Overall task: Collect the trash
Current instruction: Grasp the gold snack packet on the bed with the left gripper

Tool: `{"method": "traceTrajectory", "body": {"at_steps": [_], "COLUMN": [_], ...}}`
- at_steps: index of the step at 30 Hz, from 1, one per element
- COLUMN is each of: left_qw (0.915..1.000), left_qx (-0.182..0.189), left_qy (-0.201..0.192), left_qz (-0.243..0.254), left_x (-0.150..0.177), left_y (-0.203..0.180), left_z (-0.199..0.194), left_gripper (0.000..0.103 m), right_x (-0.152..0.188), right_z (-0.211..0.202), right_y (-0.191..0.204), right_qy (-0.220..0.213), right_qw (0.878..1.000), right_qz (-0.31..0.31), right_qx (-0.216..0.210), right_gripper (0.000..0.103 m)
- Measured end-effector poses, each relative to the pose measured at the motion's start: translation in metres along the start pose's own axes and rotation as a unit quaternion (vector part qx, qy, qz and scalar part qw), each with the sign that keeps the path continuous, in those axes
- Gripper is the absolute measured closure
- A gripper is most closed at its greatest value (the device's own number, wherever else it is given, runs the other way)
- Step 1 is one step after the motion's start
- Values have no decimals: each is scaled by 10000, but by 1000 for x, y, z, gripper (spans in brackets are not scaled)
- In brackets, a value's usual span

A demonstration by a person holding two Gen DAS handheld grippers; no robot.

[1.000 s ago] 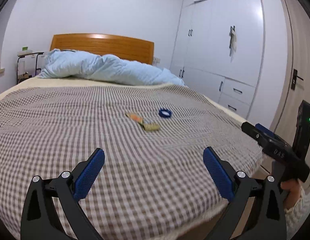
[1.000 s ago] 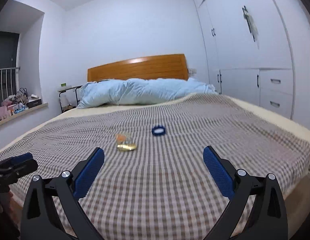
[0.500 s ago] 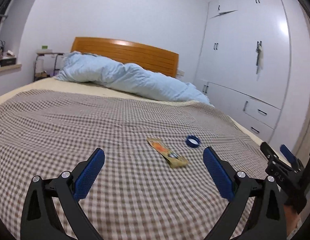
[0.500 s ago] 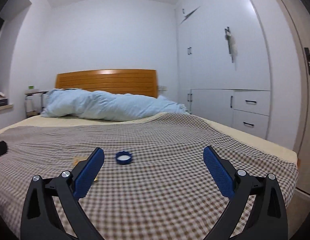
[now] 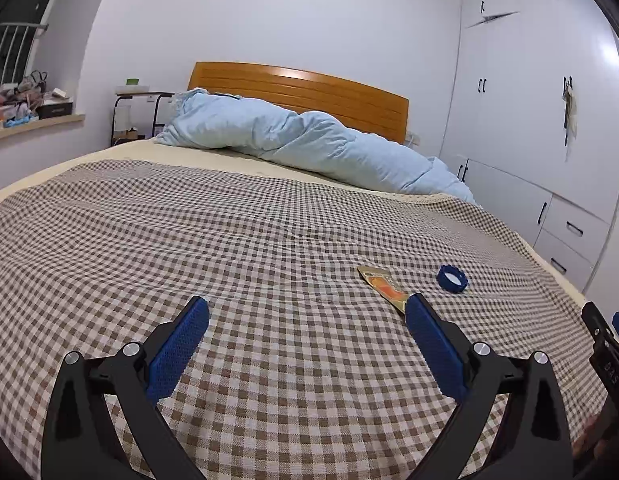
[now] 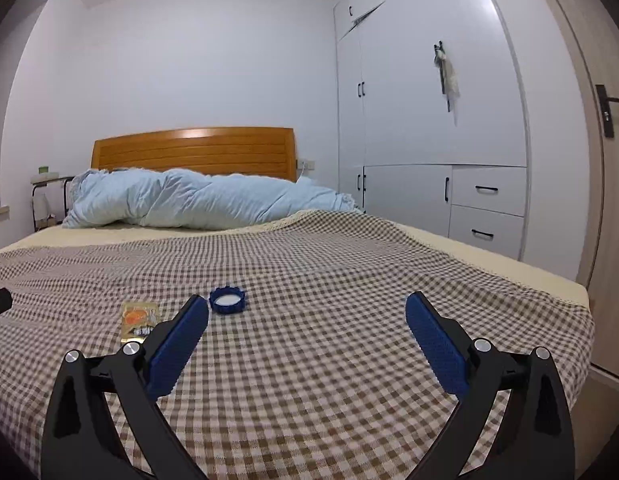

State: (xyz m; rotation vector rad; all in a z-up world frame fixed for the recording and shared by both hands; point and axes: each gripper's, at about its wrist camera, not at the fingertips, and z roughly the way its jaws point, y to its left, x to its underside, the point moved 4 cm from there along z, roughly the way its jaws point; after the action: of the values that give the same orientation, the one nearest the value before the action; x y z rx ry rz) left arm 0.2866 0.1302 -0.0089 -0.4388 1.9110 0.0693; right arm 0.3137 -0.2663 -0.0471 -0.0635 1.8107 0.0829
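Two pieces of trash lie on the checked bedspread (image 5: 249, 264): a gold and orange snack wrapper (image 5: 383, 286) (image 6: 138, 315) and a blue bottle cap (image 5: 452, 279) (image 6: 227, 300) lying open side up. My left gripper (image 5: 307, 318) hovers open over the bedspread, and the wrapper's near end sits just behind its right fingertip. My right gripper (image 6: 307, 316) is open too; the cap lies just beyond its left fingertip, the wrapper further left. Neither holds anything.
A light blue duvet (image 5: 309, 144) is bunched at the wooden headboard (image 6: 193, 150). White wardrobes and drawers (image 6: 449, 140) line the right side, with a door (image 6: 605, 160) beyond. A bedside stand (image 5: 137, 112) and a cluttered sill (image 5: 25, 108) are at the left. The bed's edge (image 6: 569, 292) drops off to the right.
Both grippers have come in lower over the bed, staying open. The wrapper and cap now appear larger and closer, shifted right in the left wrist view and left in the right wrist view.
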Motion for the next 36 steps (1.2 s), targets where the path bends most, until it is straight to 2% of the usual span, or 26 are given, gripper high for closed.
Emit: {"method": "traceTrajectory", "body": {"at_steps": [2, 3, 5, 11, 15, 17, 20, 23, 31, 36], "left_qw": [9999, 9998, 9995, 9987, 9985, 9984, 9984, 9985, 9996, 9996], "left_qx": [-43, -83, -141, -255, -253, -242, -301, -299, -175, -202], "left_qy": [-44, -89, -167, -205, -302, -314, -192, -27, 95, 196], "left_qz": [101, 140, 229, 380, 370, 392, 448, 447, 221, 46], "left_x": [1, 1, 1, 1, 1, 1, 3, 5, 4, 1], "left_y": [-3, -4, -8, -12, -12, -13, -17, -17, -7, -1], "left_z": [-3, -6, -9, -10, -14, -15, -11, -5, -3, -1], "left_gripper": [8, 8, 8, 8, 8, 8, 8, 8, 8, 8], "right_x": [13, 12, 9, 9, 11, 12, 13, 15, 14, 4], "right_z": [11, 12, 8, 11, 7, 7, 6, 9, 18, 18], "right_y": [6, 8, 8, 4, 4, 4, 0, -4, -10, -24], "right_qy": [402, 428, 306, 352, 339, 358, 380, 517, 811, 739], "right_qw": [9990, 9987, 9990, 9986, 9958, 9960, 9962, 9915, 9909, 9898], "right_qz": [-154, -201, -191, -103, -157, -141, -26, 4, 97, 203], "right_qx": [143, 209, 270, 383, 838, 809, 782, 1193, 1068, 1202], "right_gripper": [8, 8, 8, 8, 8, 8, 8, 8, 8, 8]}}
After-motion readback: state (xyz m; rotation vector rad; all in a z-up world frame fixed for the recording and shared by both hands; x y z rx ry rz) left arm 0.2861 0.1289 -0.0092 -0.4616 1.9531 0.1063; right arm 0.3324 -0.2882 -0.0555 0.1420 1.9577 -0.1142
